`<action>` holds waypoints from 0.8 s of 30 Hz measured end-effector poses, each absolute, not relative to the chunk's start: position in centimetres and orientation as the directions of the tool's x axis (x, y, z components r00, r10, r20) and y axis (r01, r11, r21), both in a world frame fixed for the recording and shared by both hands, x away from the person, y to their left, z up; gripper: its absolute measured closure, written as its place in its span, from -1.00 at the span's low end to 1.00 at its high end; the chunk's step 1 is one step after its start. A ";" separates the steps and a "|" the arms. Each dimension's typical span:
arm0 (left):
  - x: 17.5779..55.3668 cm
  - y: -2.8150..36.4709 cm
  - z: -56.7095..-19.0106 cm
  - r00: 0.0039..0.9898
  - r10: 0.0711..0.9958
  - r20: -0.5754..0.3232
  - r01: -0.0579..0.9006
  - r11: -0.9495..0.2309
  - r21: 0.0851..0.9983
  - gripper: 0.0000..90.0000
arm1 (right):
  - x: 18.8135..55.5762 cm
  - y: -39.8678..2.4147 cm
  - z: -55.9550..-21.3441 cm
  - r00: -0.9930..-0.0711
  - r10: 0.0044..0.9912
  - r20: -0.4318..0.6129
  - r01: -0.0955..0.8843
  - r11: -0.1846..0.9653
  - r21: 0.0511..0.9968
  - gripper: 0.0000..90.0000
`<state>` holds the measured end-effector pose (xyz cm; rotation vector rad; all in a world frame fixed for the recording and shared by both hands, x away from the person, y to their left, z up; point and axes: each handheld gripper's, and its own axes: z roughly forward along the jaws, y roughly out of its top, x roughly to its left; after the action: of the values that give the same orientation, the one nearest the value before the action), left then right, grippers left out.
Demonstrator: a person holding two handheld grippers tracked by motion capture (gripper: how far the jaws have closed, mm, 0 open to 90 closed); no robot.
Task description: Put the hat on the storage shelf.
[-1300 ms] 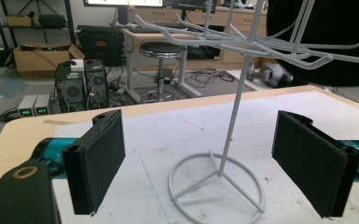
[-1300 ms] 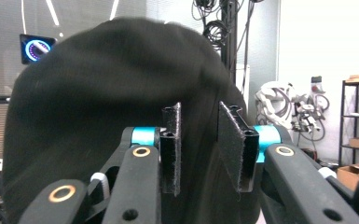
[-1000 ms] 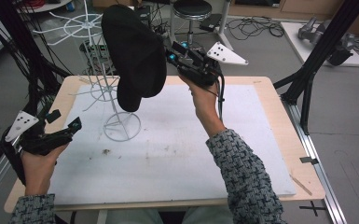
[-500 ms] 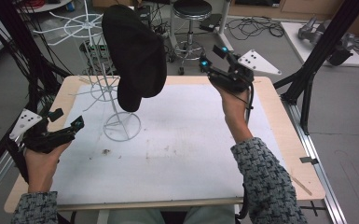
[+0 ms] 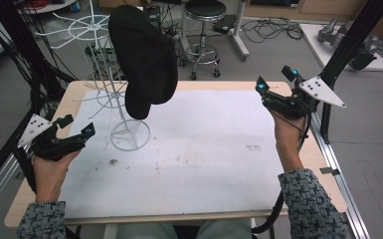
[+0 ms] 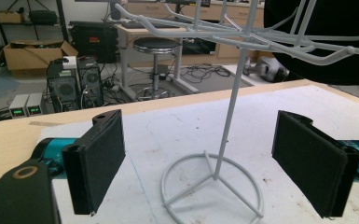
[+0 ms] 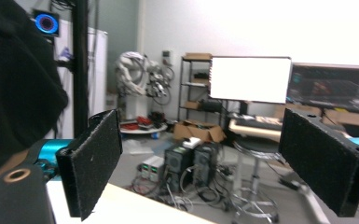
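Observation:
A black hat hangs on a white wire rack at the table's back left. My left gripper rests at the table's left edge, open and pointing at the rack. In the left gripper view the rack's pole and ring base stand beyond the left gripper's wide pads, with the hat at the top right. My right gripper is held up at the table's right edge, well clear of the hat. Its jaws have just been opening and nothing is between them. The right gripper looks into the room, the hat at its left.
A white mat covers the wooden table. Black frame posts rise beside the right edge and at the left. A stool, cables and computer boxes stand on the floor behind the table.
My right gripper has moved from beside the hat over to the table's right edge, and its jaws have spread wider. The left gripper and the hat have stayed where they were.

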<state>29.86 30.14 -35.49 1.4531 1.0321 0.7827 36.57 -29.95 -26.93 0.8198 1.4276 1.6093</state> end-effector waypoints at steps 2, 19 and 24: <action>29.8 30.1 -35.5 0.399 0.914 -0.075 0.169 0.007 0.986 -0.61 | 36.1 -30.9 -27.5 -0.434 0.900 -0.040 -0.146 -0.026 0.989 -0.72; 29.8 30.0 -36.3 0.384 0.921 -0.069 0.178 0.000 0.984 -0.61 | 32.9 -34.1 -33.6 -0.344 0.938 -0.033 -0.051 0.017 0.999 -0.76; 29.9 30.1 -36.5 0.376 0.924 -0.067 0.176 -0.001 0.984 -0.61 | 32.1 -34.4 -35.4 -0.335 0.942 -0.025 -0.023 0.019 1.000 -0.76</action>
<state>29.89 30.10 -36.52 1.4684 1.0493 0.8035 32.12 -34.40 -35.36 0.9968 1.4513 1.4474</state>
